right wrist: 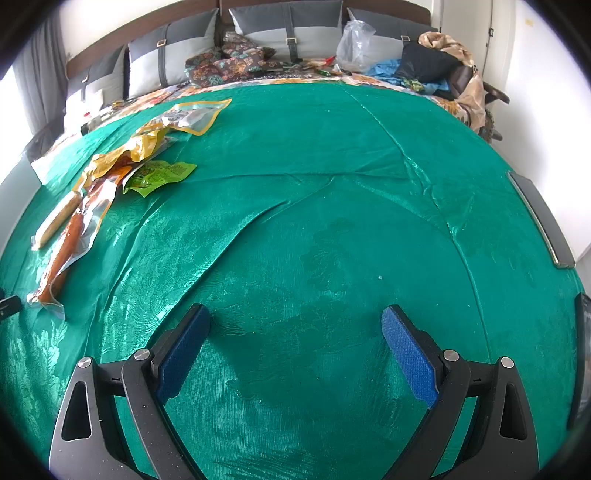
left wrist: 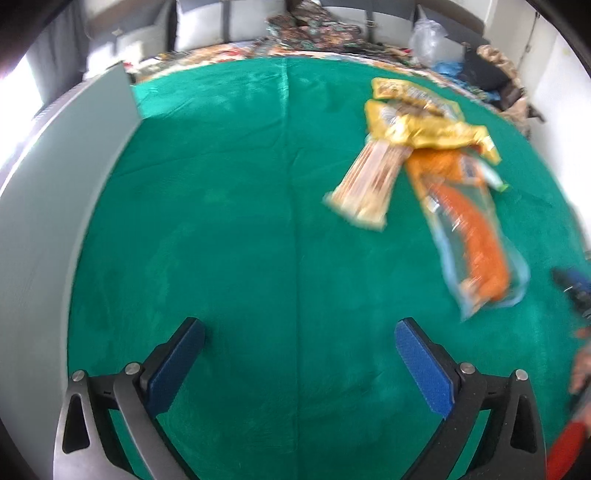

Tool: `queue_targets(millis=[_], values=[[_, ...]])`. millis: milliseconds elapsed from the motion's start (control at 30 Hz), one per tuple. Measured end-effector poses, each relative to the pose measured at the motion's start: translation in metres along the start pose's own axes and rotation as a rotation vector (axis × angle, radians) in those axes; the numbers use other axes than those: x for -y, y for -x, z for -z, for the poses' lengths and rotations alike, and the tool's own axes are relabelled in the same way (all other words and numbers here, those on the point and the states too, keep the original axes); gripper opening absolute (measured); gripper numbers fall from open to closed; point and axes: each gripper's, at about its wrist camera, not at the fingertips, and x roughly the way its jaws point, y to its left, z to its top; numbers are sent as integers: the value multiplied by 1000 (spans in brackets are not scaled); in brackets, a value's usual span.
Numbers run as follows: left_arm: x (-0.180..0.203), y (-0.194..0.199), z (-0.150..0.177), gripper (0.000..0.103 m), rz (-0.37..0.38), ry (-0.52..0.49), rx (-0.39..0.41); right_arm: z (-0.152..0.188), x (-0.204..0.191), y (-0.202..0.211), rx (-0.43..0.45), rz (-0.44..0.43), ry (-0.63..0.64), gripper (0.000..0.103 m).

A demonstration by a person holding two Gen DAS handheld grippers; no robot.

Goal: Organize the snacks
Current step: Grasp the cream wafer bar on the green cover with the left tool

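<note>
Snack packets lie in a loose pile on the green cloth (left wrist: 240, 221). In the left wrist view, right of centre, I see a yellow packet (left wrist: 417, 118), a beige striped packet (left wrist: 369, 184) and a clear packet with orange sticks (left wrist: 469, 229). The right wrist view shows the same pile far left: orange packet (right wrist: 70, 229), green packet (right wrist: 159, 175), yellow-edged clear packet (right wrist: 192, 116). My left gripper (left wrist: 299, 328) is open over bare cloth, short of the pile. Over empty cloth (right wrist: 332, 184), my right gripper (right wrist: 295, 317) is also open, well to the right of the snacks.
A grey panel (left wrist: 55, 184) rises along the left edge. Pillows (right wrist: 288, 29), a plastic bag (right wrist: 354, 40) and bundled fabric (right wrist: 229, 59) line the far side. A dark flat object (right wrist: 543, 218) lies at the right edge. A hand and a red tool part (left wrist: 569, 435) show bottom right.
</note>
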Motion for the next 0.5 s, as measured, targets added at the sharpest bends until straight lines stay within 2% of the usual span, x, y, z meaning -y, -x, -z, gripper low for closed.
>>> queue_targets(millis=[100, 200, 267, 300, 400, 433, 467, 500], values=[[9, 12, -39, 98, 72, -39, 42, 0, 0, 0, 0, 1, 0, 96], [36, 4, -71, 96, 73, -156, 27, 0, 0, -1, 0, 3, -1, 96], [59, -17, -86, 82, 32, -259, -22, 0, 0, -1, 0, 3, 0, 96], [66, -27, -91, 80, 14, -288, -47, 0, 0, -1, 0, 3, -1, 96], [74, -55, -100, 66, -16, -312, -100, 0, 0, -1, 0, 4, 0, 96], [73, -58, -100, 55, -15, -303, -108, 0, 0, -1, 1, 3, 0, 96], [66, -57, -101, 37, 32, -257, -90, 0, 0, -1, 0, 3, -1, 96], [61, -55, -102, 28, 30, -225, -78, 0, 0, -1, 0, 4, -1, 96]])
